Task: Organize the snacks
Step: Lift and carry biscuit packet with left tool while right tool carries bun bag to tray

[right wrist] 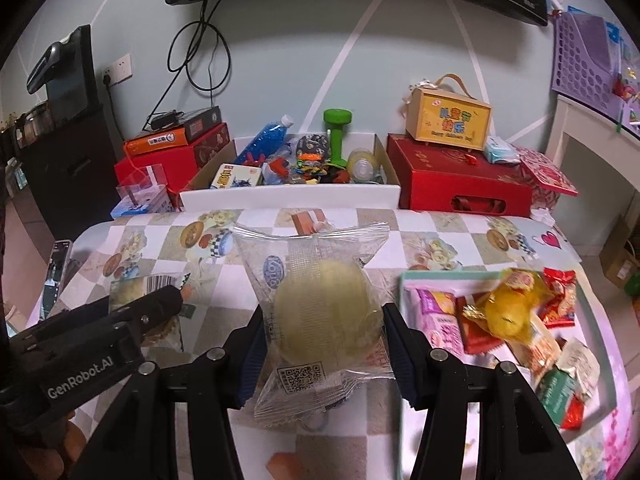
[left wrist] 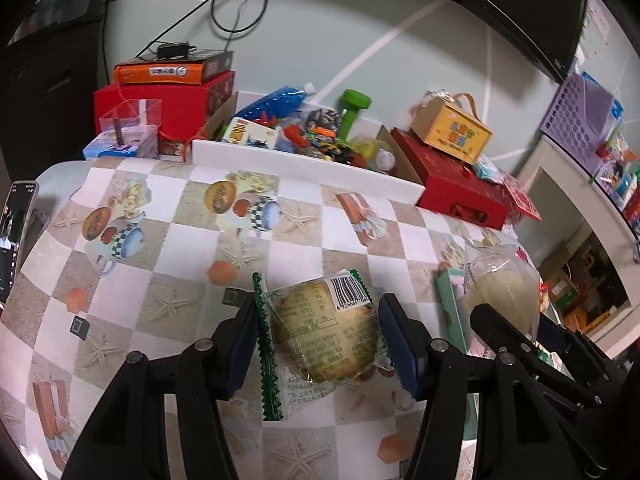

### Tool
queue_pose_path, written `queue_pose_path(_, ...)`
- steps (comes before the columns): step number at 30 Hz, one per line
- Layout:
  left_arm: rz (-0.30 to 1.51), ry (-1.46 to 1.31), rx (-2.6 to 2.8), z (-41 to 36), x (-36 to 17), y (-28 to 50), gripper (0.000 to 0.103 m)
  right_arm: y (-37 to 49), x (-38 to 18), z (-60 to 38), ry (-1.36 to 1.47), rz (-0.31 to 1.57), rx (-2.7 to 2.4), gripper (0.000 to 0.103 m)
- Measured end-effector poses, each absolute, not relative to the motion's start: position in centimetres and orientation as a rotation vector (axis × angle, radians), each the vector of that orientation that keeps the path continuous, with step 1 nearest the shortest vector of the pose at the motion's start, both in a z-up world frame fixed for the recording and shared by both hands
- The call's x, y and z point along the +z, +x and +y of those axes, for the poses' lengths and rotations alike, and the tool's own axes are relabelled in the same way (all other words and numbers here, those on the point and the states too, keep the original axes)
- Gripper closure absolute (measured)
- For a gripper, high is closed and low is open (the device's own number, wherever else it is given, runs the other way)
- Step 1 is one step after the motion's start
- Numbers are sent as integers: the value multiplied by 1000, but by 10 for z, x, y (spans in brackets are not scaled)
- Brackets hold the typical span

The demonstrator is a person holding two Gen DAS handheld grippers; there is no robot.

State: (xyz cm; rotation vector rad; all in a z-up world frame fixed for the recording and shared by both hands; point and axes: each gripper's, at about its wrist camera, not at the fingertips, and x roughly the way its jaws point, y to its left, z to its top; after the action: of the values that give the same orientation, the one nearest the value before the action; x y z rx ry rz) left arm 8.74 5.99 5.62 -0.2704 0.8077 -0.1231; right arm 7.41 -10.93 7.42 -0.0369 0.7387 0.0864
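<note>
My left gripper (left wrist: 318, 344) is shut on a round cake in a clear wrapper with green edges (left wrist: 324, 340), held just above the checked tablecloth. My right gripper (right wrist: 324, 344) is shut on a pale round cake in a clear wrapper (right wrist: 326, 316), held above the table. The right gripper (left wrist: 516, 332) with its cake (left wrist: 502, 292) shows at the right of the left wrist view. The left gripper (right wrist: 132, 320) shows at the left of the right wrist view. A green-rimmed tray (right wrist: 496, 276) to the right holds several wrapped snacks, among them a yellow one (right wrist: 512, 312).
An open cardboard box (right wrist: 288, 196) of toys and a green dumbbell (right wrist: 336, 136) stands at the table's back edge. Red gift boxes (right wrist: 460, 184) flank it, one bearing a yellow carry box (right wrist: 448, 120). A phone (left wrist: 14, 236) stands at the table's left edge.
</note>
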Motion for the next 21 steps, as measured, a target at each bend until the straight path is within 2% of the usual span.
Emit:
queue_pose_path(9, 812, -227, -175, 28, 57, 83, 42, 64, 76, -149, 28, 730, 25, 45)
queue_pose_path(21, 832, -137, -352, -64, 56, 81, 42, 48, 83, -265, 223, 698, -184, 45)
